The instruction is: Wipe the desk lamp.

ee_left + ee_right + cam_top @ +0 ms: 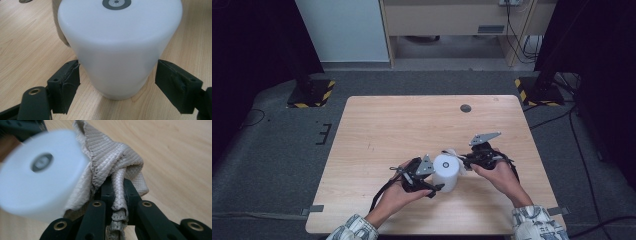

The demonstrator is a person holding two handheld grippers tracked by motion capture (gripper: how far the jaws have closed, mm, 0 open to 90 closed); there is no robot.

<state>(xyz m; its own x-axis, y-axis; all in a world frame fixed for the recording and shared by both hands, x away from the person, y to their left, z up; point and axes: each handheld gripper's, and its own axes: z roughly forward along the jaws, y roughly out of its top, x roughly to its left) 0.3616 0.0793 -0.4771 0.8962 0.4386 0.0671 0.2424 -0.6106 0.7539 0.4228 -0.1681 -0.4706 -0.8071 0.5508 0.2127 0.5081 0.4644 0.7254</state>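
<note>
A white cylinder-shaped container with a grey ring mark on top stands upright on the wooden table, near the front middle. My left gripper reaches in from the left, and its two pads press the container's lower sides, one on each side. From the right, my right gripper is shut on a bunched beige cloth. The cloth lies against the container's upper far side. In the right gripper view the cloth runs down between the closed jaws.
A small dark round insert sits in the tabletop near the far edge. On the floor beyond the table's far corners stand two posts with yellow-and-black bases. Cables trail on the floor at the right.
</note>
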